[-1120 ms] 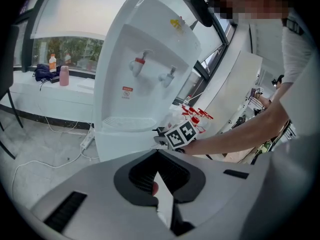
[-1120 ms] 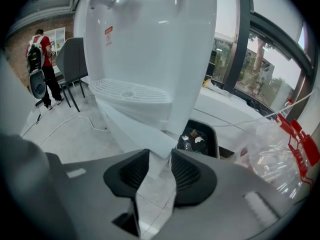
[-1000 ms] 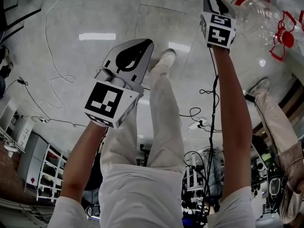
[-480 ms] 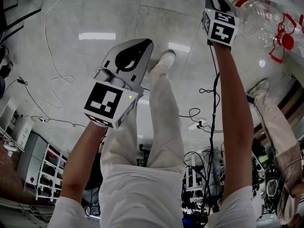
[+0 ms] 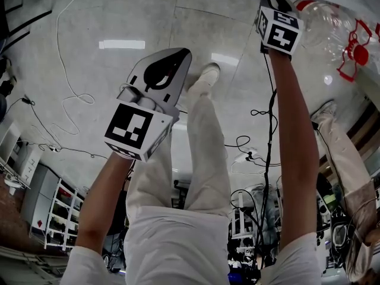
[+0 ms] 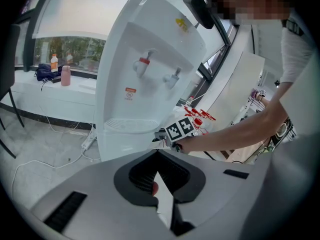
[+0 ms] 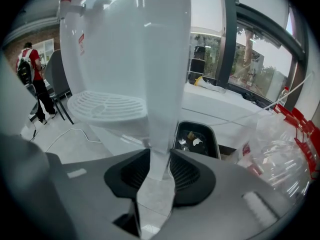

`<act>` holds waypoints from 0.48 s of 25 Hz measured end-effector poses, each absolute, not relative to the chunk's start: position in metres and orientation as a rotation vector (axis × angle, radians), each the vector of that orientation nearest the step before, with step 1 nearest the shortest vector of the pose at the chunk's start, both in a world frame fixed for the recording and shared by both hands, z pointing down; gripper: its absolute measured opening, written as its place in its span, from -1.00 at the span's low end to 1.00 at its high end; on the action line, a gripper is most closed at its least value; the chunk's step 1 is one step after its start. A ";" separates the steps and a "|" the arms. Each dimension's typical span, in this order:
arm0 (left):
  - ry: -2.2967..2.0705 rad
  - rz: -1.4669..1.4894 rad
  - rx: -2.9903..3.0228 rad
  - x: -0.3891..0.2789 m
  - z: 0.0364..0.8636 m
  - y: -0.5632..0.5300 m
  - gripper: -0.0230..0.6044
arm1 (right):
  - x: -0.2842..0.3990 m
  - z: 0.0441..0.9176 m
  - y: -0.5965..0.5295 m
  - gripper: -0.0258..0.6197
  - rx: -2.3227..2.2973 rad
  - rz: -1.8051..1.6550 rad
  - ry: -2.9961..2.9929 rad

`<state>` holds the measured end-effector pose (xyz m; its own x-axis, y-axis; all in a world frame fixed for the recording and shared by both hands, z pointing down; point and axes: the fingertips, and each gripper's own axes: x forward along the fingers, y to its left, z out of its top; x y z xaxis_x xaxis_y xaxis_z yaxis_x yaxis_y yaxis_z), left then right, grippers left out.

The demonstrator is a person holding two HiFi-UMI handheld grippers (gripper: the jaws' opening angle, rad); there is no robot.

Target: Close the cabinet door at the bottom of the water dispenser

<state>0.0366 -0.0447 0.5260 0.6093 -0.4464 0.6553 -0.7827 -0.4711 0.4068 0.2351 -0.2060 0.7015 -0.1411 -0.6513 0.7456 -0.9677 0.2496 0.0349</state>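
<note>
Right tool (image 7: 159,158) pinches thin white door (image 7: 165,59).

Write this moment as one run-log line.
right gripper: shut on cabinet door edge | left gripper: shut, empty | cabinet door: open

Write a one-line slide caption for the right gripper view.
Right tool grips the edge of the white cabinet door, with the dispenser's drip tray at left and a dark bin behind.

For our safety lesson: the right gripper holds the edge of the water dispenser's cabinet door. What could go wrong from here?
The right gripper grips the cabinet door only by its thin edge, so it may slip off mid-swing. Clear plastic bottles lie close beside the gripper; they could be knocked or block the door.
</note>
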 end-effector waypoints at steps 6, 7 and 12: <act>-0.966 0.614 2.126 0.035 0.527 -0.049 -0.92 | 0.235 0.703 -0.209 -0.50 1.472 0.611 -1.861; -0.965 0.613 2.128 0.036 0.527 -0.050 -0.92 | 0.236 0.703 -0.209 -0.50 1.472 0.610 -1.858; -0.961 0.610 2.142 0.036 0.521 -0.050 -0.92 | 0.233 0.700 -0.200 -0.50 1.460 0.602 -1.848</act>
